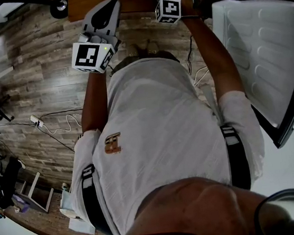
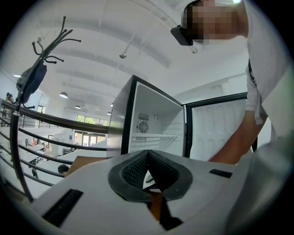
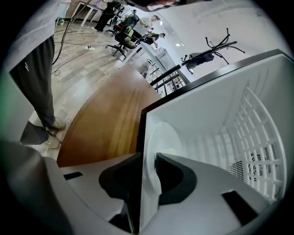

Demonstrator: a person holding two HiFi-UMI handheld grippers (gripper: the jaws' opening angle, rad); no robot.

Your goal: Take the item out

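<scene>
A small white fridge point(image 2: 154, 121) stands open on a wooden table point(image 3: 108, 121), its door point(image 1: 266, 46) swung wide. On the fridge floor, just past the black front edge, lies a round white plate point(image 3: 161, 135). My right gripper point(image 3: 148, 157) reaches into the opening, its jaws closed narrowly over the plate's near rim, which fills the gap between the pads. In the head view only its marker cube point(image 1: 169, 9) shows. My left gripper point(image 2: 147, 152) is held up beside the fridge, tips together, holding nothing.
The fridge's wire shelf and rear vent point(image 3: 255, 160) lie deeper inside. A coat stand point(image 2: 39, 69) and a railing point(image 2: 55, 121) are to the left. Cables and a power strip point(image 1: 37, 121) lie on the wood floor, with clutter point(image 1: 6, 185) at the left.
</scene>
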